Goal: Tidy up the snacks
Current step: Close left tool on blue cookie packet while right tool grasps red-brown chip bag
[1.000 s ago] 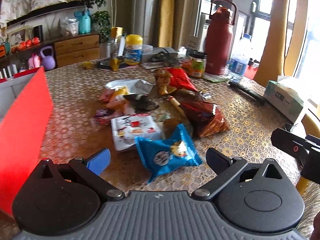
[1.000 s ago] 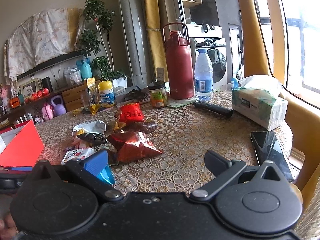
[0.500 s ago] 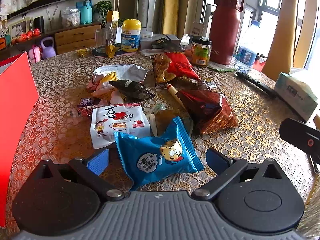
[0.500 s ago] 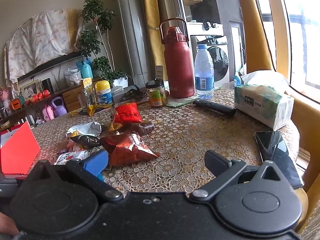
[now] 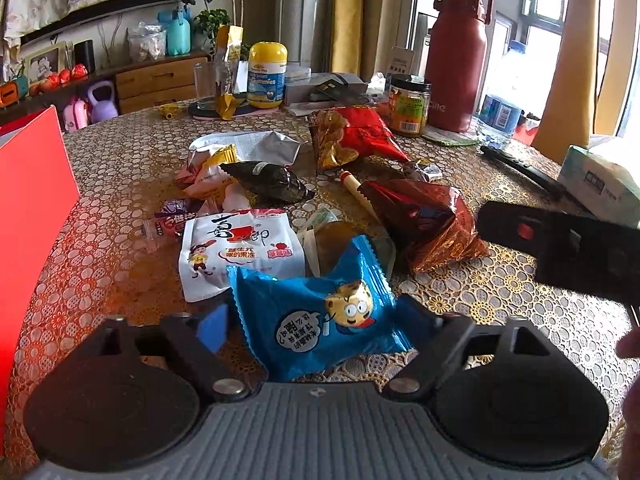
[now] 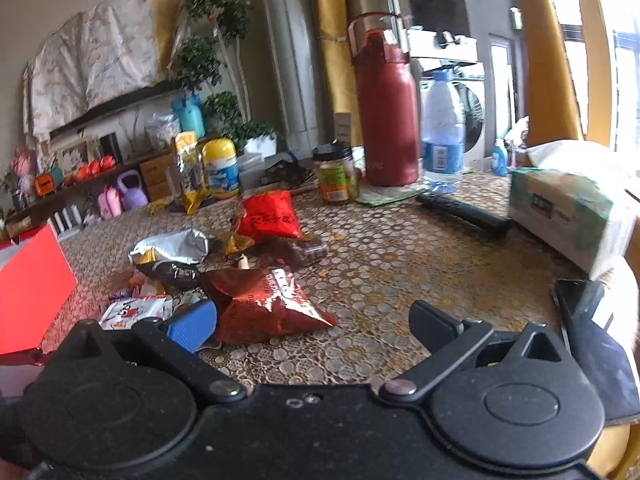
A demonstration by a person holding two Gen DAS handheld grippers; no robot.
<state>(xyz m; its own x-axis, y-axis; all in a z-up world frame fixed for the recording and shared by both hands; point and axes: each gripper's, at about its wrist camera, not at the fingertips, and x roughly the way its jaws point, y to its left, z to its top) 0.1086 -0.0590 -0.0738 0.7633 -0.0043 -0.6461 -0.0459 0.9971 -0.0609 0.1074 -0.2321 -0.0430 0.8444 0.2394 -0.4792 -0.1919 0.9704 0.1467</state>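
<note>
left gripper (image 5: 316, 322): we have the jaws straddling the blue packet, they have just been closing in on it; blue pad at 9 o'clock of the packet, black finger at 3 o'clock, right edge looks met, left pad maybe a hair off, so not a firm clamp yet as we read it
blue snack packet (image 5: 320, 316): nearest item, flat on the table at 6 o'clock of the pile; picked first because it lies closest and loose from the rest
white jelly pouch (image 5: 236, 248): just behind at 11 o'clock of the blue packet, tucked under its edge
dark red foil bag (image 5: 424, 220): at 1 o'clock, puffed and crinkly
right gripper (image 6: 316, 324): jaws wide apart, nothing between them, hovers near the dark red foil bag (image 6: 264, 304), likely lined up for it next
red box (image 5: 32, 216): at 9 o'clock, open side toward us; we judge it the drop spot for snacks
table (image 5: 120, 184): lace cover, slippery-looking for flat packets
far pile: silver wrapper (image 5: 256, 144), red bag (image 5: 356, 132) at 12 o'clock
back edge: maroon flask (image 5: 456, 64), yellow-lid gummies jar (image 5: 267, 76), not snacks to sort we think
</note>
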